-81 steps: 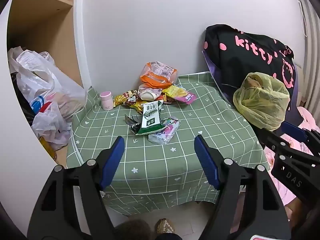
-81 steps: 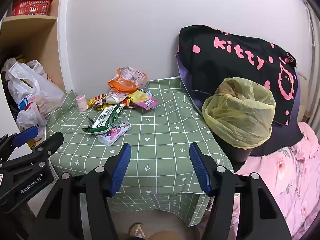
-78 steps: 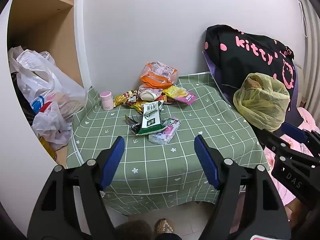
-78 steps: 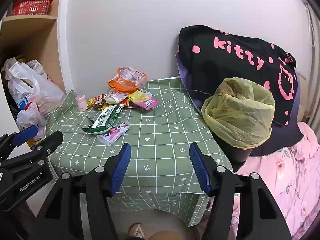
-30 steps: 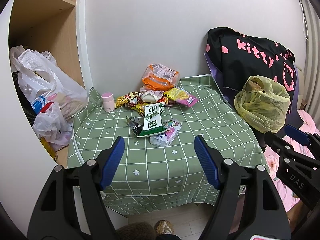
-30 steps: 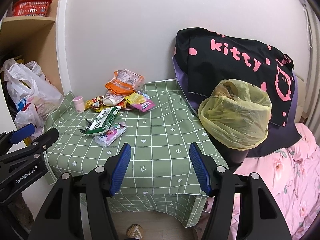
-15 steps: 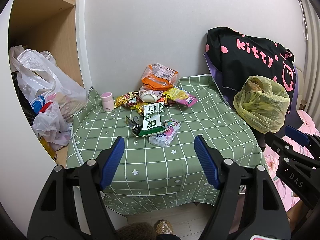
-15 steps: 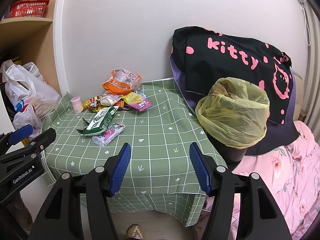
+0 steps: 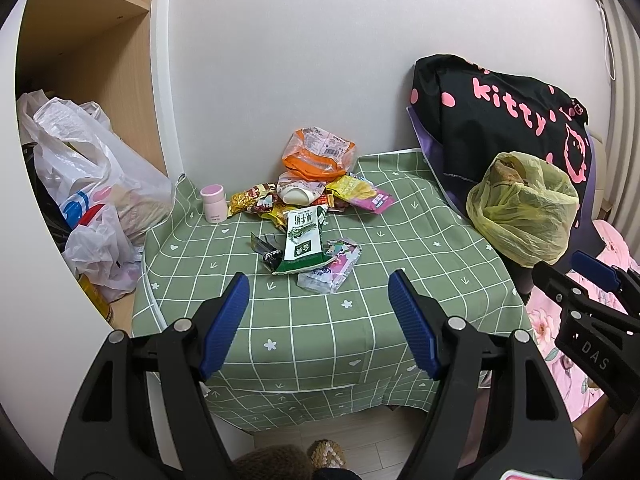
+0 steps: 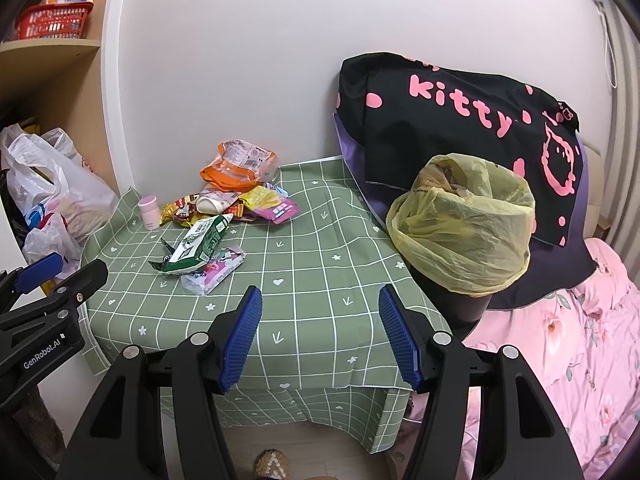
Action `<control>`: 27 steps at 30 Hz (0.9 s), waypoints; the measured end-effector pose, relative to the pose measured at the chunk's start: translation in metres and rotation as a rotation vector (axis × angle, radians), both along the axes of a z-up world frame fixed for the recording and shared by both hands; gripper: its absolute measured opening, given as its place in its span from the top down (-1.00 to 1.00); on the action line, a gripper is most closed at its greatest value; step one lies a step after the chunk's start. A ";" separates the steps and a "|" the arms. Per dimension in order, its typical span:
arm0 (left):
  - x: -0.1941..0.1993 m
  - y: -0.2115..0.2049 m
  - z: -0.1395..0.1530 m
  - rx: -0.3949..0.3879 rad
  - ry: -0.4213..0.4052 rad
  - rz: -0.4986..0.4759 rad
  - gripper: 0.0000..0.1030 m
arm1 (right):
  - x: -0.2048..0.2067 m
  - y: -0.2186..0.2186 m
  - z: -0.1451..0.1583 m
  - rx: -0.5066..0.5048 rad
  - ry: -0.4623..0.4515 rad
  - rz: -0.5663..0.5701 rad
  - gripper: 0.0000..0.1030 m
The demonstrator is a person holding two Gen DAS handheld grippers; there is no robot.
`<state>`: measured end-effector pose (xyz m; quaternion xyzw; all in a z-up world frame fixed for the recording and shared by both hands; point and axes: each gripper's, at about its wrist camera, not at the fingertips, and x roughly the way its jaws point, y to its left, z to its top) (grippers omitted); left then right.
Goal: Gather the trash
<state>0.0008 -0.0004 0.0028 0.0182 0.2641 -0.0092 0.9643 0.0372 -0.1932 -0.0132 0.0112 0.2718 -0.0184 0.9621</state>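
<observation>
Snack wrappers lie piled at the back of a small table with a green checked cloth (image 9: 304, 320) (image 10: 320, 280). An orange packet (image 9: 318, 152) (image 10: 240, 166) leans on the wall. Nearer sit a green and white wrapper (image 9: 301, 240) (image 10: 198, 246) and a clear pink-printed wrapper (image 9: 330, 268) (image 10: 214, 272). A bin lined with a yellow bag (image 9: 520, 208) (image 10: 460, 224) stands right of the table. My left gripper (image 9: 318, 318) and my right gripper (image 10: 320, 334) both hang open and empty before the table's front edge, well short of the wrappers.
A small pink-lidded jar (image 9: 212, 202) (image 10: 149, 208) stands at the table's back left. White plastic bags (image 9: 80, 184) fill a wooden shelf unit on the left. A black pillow with pink lettering (image 10: 460, 120) and pink bedding (image 10: 560, 352) lie on the right.
Both grippers stay open. The right gripper's view has drifted a little rightward, so the table and bin sit slightly further left in it. The left gripper barely moved.
</observation>
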 end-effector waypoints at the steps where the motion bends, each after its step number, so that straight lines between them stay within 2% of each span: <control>1: 0.000 0.001 0.000 -0.001 0.001 -0.001 -0.33 | 0.000 0.000 0.000 0.000 -0.001 -0.001 -0.11; 18: 0.008 0.011 -0.004 -0.011 0.001 0.013 -0.33 | 0.009 0.000 0.000 0.002 0.006 0.005 -0.11; 27: 0.063 0.060 -0.017 -0.061 0.010 0.067 -0.33 | 0.063 0.003 -0.021 0.008 0.028 0.055 -0.11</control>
